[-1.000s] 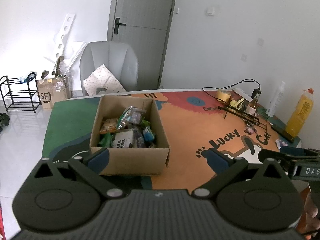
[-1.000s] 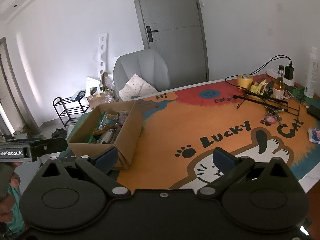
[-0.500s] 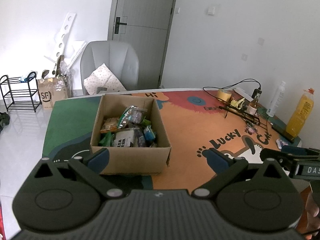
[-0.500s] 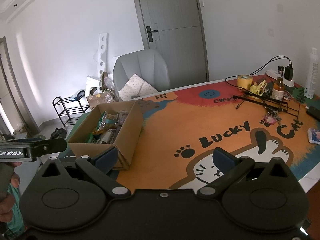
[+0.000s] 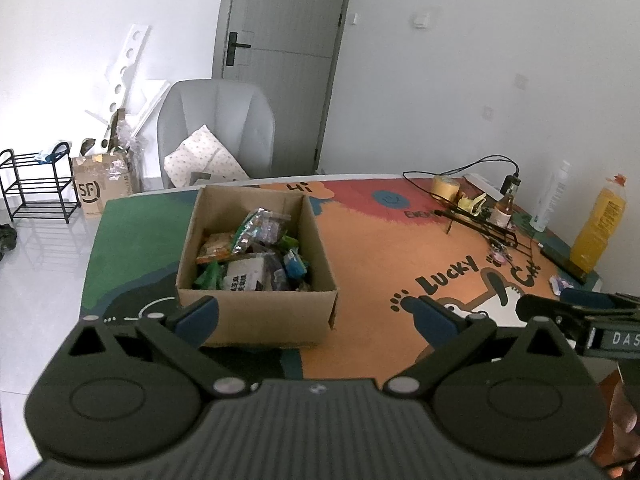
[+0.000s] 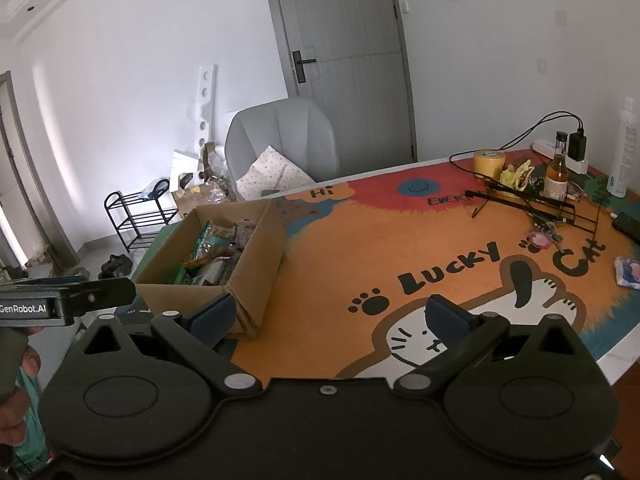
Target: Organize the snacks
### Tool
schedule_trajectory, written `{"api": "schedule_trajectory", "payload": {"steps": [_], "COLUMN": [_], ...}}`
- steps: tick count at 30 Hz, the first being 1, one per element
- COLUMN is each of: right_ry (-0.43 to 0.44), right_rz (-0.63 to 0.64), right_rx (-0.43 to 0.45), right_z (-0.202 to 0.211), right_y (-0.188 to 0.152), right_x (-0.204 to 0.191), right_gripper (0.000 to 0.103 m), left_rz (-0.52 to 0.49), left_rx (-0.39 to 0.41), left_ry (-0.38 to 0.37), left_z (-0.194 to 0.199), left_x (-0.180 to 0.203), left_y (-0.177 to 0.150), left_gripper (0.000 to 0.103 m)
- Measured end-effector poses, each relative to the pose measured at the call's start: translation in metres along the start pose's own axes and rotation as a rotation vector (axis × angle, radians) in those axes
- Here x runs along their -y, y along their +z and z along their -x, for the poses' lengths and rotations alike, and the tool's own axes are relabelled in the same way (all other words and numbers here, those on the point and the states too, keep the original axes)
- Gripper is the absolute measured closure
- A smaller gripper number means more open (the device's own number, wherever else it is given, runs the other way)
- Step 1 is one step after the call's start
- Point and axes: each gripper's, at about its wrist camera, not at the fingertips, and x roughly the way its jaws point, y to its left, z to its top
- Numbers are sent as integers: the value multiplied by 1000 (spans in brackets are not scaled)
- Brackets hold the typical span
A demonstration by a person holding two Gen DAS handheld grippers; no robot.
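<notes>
An open cardboard box [image 5: 256,312] stands on the colourful cat mat [image 5: 400,252] and holds several snack packets [image 5: 252,248]. It also shows in the right wrist view [image 6: 256,264], at the left. My left gripper [image 5: 316,312] is open and empty, held just in front of the box's near wall. My right gripper [image 6: 328,316] is open and empty, over the mat to the right of the box. Each gripper shows at the edge of the other's view.
At the table's far right lie a tape roll [image 6: 488,160], a small brown bottle [image 6: 558,176], cables, a black wire stand [image 6: 532,204], a white bottle [image 6: 622,148] and a yellow bottle [image 5: 598,232]. A grey chair [image 5: 216,128] stands behind the table.
Both views have barely shifted. The left gripper has eased back a touch from the box. Both grippers stay open and empty.
</notes>
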Motion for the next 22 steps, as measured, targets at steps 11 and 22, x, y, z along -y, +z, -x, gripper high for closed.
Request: {"api": "schedule_trajectory", "payload": {"steps": [11,22], "right_ry": [-2,-3], "right_rz": [-5,-11], "right_rx": [-3,-3], "right_z": [0,-2], "right_y": [0,-2], "right_x": [0,0], "right_gripper": [0,0], "left_rz": [-4,-2], "left_rx": [-4,15], "left_ry": [-7,2], "left_z": [-1,1], "left_x": [3,4], "left_y": [-3,-3], "left_gripper": [0,0]}}
